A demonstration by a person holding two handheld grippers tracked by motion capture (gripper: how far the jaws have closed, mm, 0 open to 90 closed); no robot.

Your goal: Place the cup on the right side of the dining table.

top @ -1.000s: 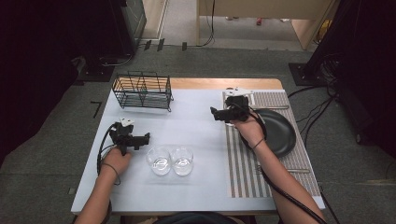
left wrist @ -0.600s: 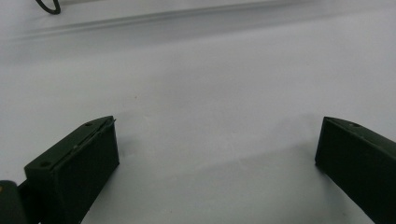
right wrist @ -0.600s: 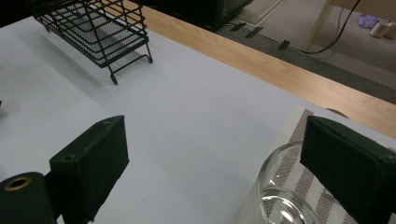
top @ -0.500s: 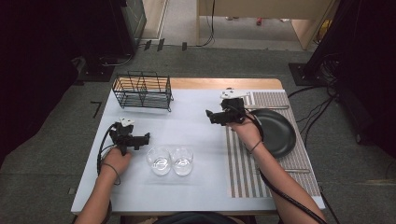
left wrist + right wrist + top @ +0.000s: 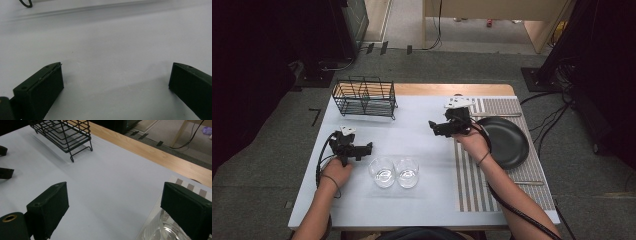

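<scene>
Two clear glasses (image 5: 383, 171) (image 5: 407, 172) stand side by side near the front middle of the white table (image 5: 422, 150). My left gripper (image 5: 370, 146) (image 5: 116, 66) rests low over the table just left of them, open, with bare tabletop between its jaws. Over the left edge of the striped placemat (image 5: 492, 170), my right gripper (image 5: 432, 126) (image 5: 115, 185) points left and stands open. In the right gripper view, a third clear glass (image 5: 162, 231) sits on the mat low beside its right-hand jaw, not gripped.
A black wire rack (image 5: 364, 96) (image 5: 65, 132) stands at the back left of the table. A black plate (image 5: 507, 141) lies on the placemat right of my right hand. Thin utensils (image 5: 526, 183) lie on the mat. A wooden strip (image 5: 150, 152) edges the table's far side.
My right gripper has drifted slightly left, away from the plate. The left gripper and the two glasses have not moved.
</scene>
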